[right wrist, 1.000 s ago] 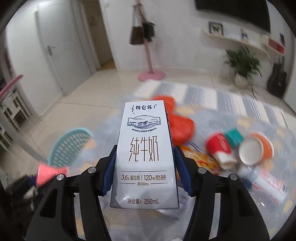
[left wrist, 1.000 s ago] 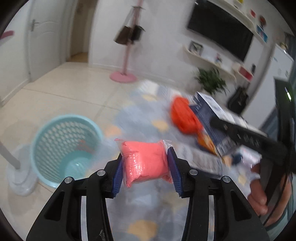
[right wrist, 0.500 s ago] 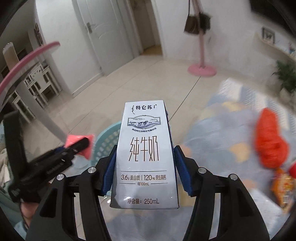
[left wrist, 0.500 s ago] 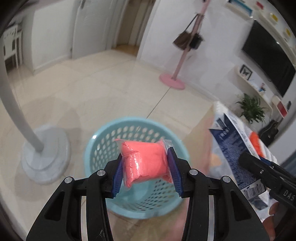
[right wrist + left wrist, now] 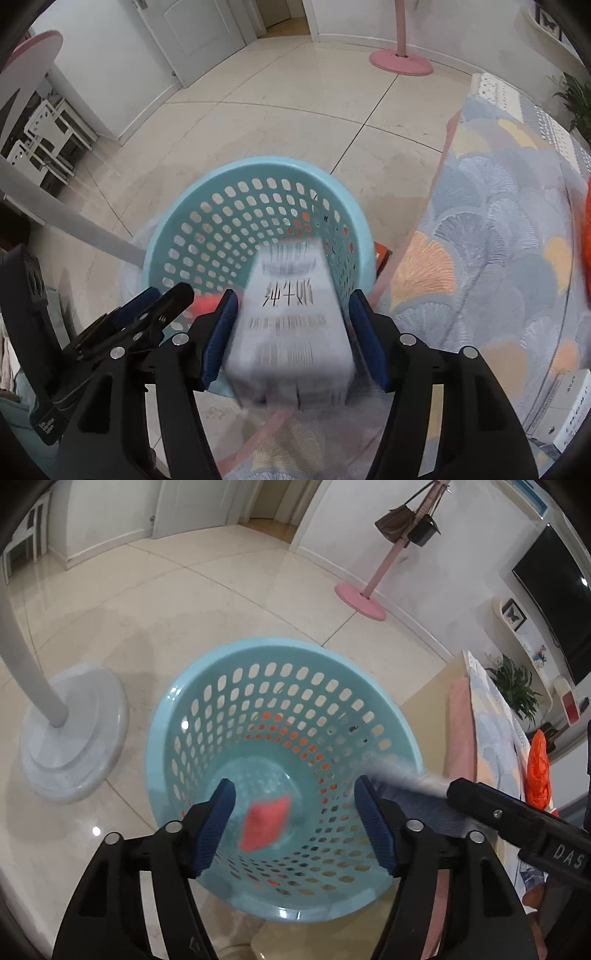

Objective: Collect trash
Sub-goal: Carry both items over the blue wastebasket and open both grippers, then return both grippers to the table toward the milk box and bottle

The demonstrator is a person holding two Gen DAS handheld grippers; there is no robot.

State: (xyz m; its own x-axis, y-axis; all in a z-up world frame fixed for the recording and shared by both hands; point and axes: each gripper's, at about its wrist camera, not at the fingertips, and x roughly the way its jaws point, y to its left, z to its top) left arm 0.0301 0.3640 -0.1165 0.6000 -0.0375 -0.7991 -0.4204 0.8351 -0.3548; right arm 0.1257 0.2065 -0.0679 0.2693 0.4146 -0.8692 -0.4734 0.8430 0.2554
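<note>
I am opening both claws over the teal basket [image 5: 284, 771], and both loads are leaving them. A second ago my left gripper [image 5: 295, 827] was pinching the pink packet [image 5: 264, 825]; now its jaws are spreading, the blue pads stand clear on either side, and the packet is falling blurred below and between them, inside the basket near its floor. My right gripper [image 5: 291, 332] was clamped on the milk carton [image 5: 291, 328] half a second ago; its jaws are opening too, gaps are showing at both pads, and the carton is smearing downward between them, just ahead of the near rim and over the basket's mouth. Some orange bits are already showing through the mesh low in the basket.

I am judging both drops as good, though the carton is leaving close to the rim and could clip it. More trash, such as the orange bag [image 5: 539, 768], is lying off to the right of my left claw, so collecting is not finished.
</note>
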